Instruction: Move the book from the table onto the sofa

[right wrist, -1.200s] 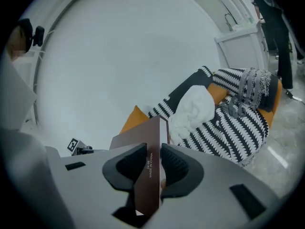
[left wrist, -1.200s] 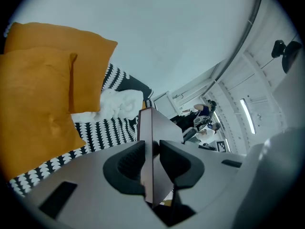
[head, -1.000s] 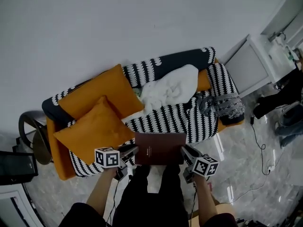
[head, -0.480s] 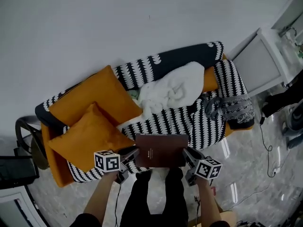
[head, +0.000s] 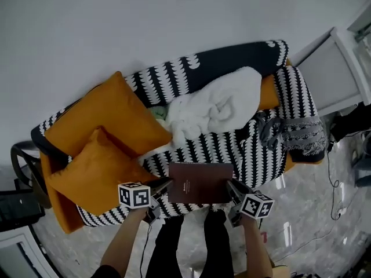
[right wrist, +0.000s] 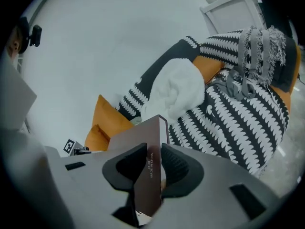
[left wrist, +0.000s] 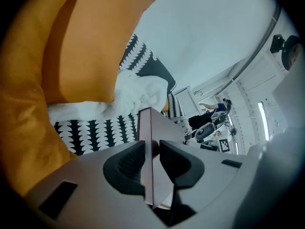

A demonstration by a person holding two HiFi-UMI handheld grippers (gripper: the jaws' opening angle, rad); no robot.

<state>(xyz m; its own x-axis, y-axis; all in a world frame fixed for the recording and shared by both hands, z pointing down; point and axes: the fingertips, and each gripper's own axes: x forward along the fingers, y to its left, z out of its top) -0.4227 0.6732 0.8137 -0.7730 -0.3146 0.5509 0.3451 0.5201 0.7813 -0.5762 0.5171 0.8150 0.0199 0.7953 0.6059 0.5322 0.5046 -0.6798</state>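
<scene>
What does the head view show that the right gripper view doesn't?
Head view only: the person's forearms, and the whole cover of the book with the left hand-held gripper and right hand-held gripper at its ends. Right gripper view only: pads pressed on the book's edge, and small print there. Both: the striped sofa, white blanket, orange cushions.

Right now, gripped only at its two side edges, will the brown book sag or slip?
Probably stiff: the book spans flat between left gripper and right gripper, no sag visible. Its smooth cover might slip if the jaws loosen. Flat, so unlikely to roll.
</scene>
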